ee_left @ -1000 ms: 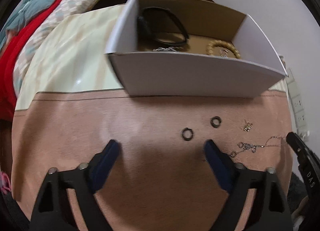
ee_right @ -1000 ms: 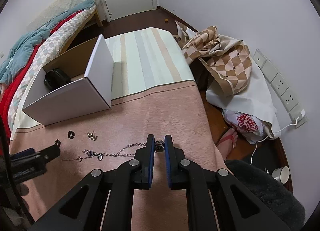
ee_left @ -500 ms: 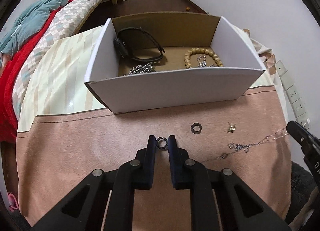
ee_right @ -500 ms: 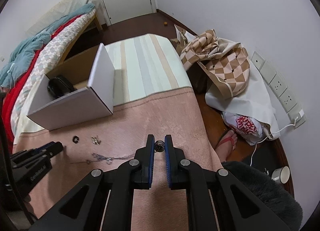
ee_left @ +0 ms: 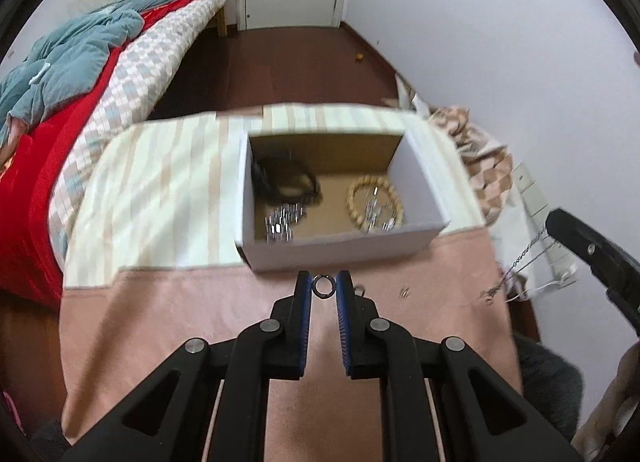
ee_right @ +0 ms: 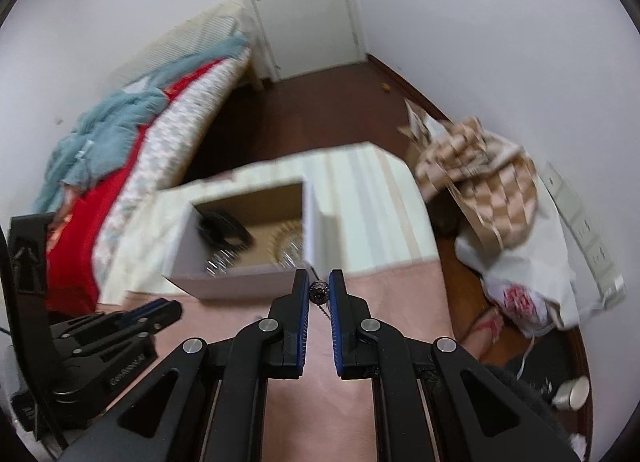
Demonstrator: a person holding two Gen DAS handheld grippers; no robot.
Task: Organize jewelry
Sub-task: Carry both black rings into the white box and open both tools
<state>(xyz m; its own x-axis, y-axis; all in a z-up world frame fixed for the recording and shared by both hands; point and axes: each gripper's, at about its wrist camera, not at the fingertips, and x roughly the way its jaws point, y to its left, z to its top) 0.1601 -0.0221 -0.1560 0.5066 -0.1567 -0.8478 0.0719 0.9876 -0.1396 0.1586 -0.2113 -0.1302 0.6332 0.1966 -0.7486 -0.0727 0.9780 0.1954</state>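
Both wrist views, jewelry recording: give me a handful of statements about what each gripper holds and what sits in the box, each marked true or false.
1. The left gripper is shut on a small dark ring. True.
2. The right gripper is open with nothing in it. False: it is shut on a bead of a chain necklace that hangs from it.
3. A beaded bracelet lies inside the white box. True.
4. The box stands on the floor. False: it sits on the striped cloth at the edge of the pink cloth.
5. A second ring and a small earring lie on the pink cloth. True.
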